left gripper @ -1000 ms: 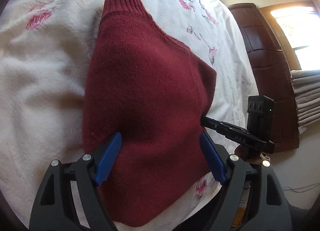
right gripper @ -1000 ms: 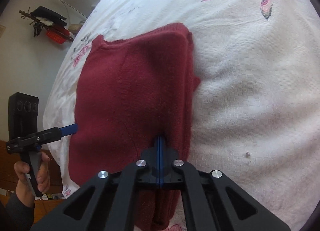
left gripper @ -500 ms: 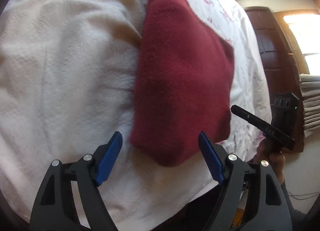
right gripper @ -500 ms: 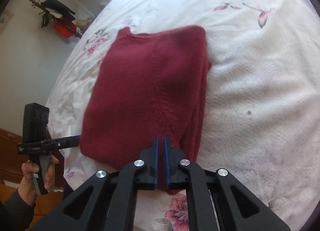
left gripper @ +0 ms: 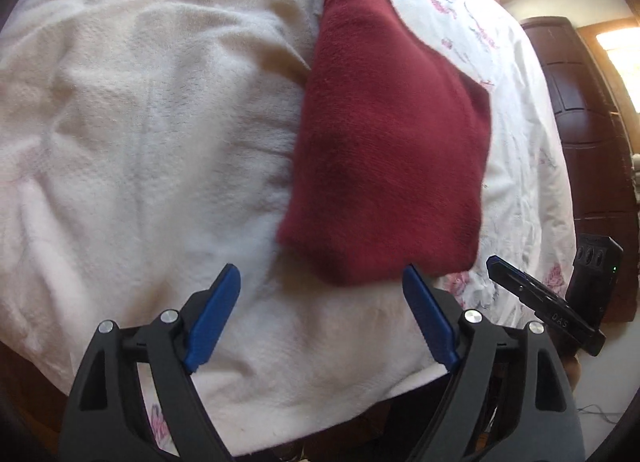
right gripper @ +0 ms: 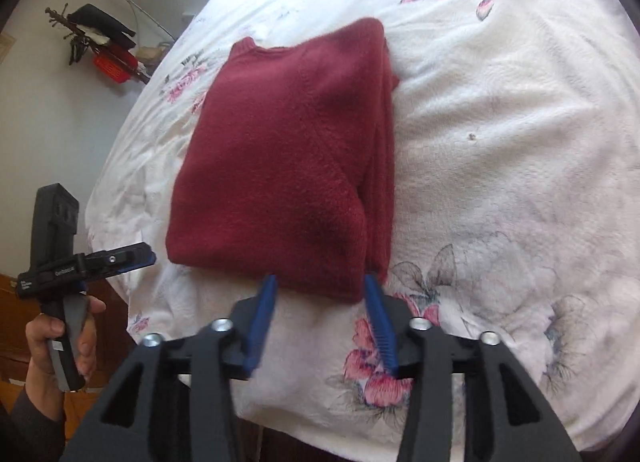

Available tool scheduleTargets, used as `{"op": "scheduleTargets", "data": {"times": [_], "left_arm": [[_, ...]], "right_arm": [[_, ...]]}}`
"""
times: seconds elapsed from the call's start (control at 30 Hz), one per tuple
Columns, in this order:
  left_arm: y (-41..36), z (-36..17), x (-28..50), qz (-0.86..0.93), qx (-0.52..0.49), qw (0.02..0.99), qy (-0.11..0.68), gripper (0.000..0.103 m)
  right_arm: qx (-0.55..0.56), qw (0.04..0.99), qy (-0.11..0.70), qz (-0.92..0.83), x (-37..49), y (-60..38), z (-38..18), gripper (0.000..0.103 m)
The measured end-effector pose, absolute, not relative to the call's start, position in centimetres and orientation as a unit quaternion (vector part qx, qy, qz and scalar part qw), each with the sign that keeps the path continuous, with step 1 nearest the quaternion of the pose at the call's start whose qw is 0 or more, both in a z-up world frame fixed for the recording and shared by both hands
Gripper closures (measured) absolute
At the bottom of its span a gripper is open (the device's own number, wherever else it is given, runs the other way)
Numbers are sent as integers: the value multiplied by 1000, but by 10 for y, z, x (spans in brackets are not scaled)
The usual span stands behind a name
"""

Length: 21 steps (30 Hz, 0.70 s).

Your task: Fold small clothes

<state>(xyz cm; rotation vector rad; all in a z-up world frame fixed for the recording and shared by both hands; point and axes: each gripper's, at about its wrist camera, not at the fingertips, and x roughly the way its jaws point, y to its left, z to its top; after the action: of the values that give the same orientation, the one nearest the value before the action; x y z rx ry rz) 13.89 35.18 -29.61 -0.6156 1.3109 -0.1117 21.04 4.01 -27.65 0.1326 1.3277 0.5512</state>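
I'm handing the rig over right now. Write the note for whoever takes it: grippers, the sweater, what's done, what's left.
Left gripper: open, empty, just short of the sweater's near edge.
Right gripper: open, empty, fingers at the sweater's near edge, not gripping it.
Sweater: dark red, lying folded into a compact block on the bedspread, near the bed's edge; layered edges show along its right side, collar at the far end.
Done: the sweater looks folded, both grippers off it.
Left: check the fold is tidy; no other clothes are in view, so this item may be finished.
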Motion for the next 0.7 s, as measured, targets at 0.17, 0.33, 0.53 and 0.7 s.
{"op": "scheduleTargets", "data": {"times": [0.17, 0.33, 0.53, 0.7], "left_arm": [[324, -228, 72, 8, -160, 826, 540, 4], [299, -156, 7, 84, -76, 880, 461, 3], [279, -84, -35, 92, -64, 889, 445, 3], [262, -30, -69, 74, -85, 891, 439, 3]], "right_arm": [[11, 785, 584, 206, 148, 34, -235, 10], [-69, 833, 528, 152, 83, 41, -192, 4], [-85, 870, 472, 112, 30, 36, -118, 4], [-81, 896, 420, 118, -5, 31, -49, 4]]}}
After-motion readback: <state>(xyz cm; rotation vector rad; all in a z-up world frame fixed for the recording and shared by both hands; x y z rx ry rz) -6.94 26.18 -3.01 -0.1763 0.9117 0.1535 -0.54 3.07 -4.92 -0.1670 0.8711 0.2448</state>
